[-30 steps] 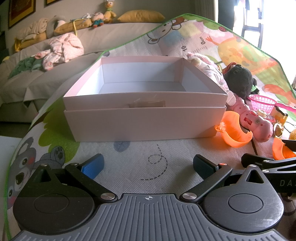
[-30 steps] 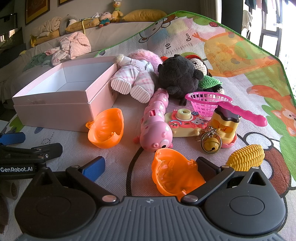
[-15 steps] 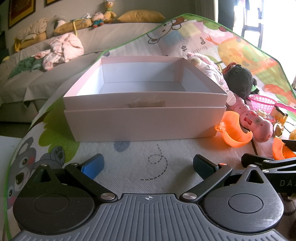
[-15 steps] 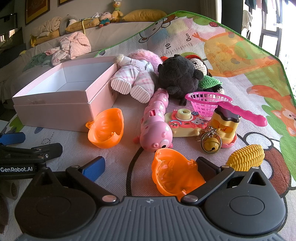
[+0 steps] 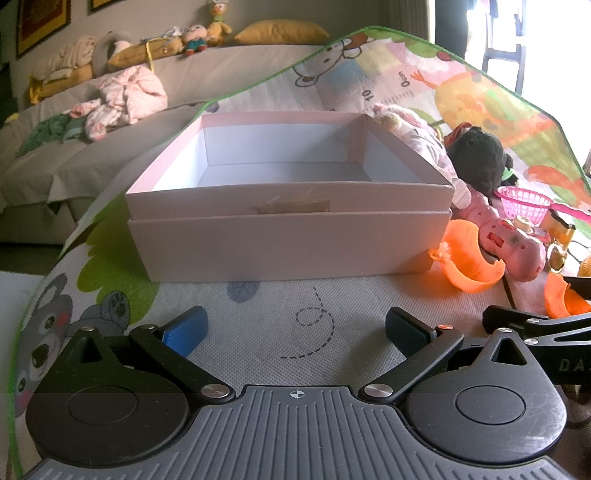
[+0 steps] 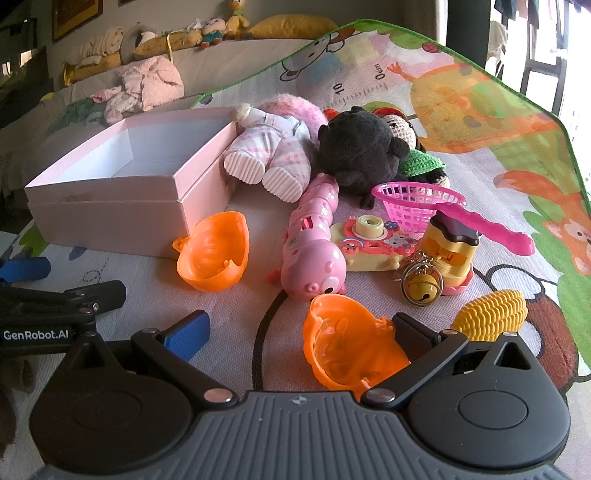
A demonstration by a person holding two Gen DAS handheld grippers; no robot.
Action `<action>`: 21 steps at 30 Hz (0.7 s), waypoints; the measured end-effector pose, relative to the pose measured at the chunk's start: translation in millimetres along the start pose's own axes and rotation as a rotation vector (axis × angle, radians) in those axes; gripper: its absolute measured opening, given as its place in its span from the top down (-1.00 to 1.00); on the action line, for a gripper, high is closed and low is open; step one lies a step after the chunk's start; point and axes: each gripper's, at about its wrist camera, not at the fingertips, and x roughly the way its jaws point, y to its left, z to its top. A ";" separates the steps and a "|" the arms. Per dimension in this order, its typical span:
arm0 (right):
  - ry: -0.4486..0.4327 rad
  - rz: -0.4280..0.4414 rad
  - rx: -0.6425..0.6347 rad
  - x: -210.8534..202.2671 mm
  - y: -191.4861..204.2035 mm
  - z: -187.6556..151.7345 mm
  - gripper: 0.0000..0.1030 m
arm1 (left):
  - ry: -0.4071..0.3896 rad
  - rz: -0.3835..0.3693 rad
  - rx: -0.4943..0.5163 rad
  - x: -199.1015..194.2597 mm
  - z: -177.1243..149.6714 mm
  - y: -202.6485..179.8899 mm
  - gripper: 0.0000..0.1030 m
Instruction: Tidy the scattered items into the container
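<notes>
Right wrist: splayed right gripper point(image 6: 301, 334) around glossy orange half-shell point(image 6: 349, 349); left gripper point(image 5: 295, 326) likewise splayed.

Pretty clearly a lived-in family living room with a kid around. A cartoon play mat point(image 6: 461, 122) with animals and a height ruler covered the floor, running up against a grey sofa point(image 5: 207, 81). Along the sofa's back edge sat yellow cushions point(image 5: 280, 32) and small stuffed toys point(image 5: 218, 18), with crumpled pink baby clothes point(image 5: 125, 98) on the seat. Framed pictures point(image 5: 42, 22) hung on the wall at the top left corner.
</notes>
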 end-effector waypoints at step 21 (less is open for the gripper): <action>-0.199 0.113 -0.060 -48.0 -23.0 71.6 -0.98 | 0.088 -0.019 0.023 3.0 13.2 -0.2 -1.00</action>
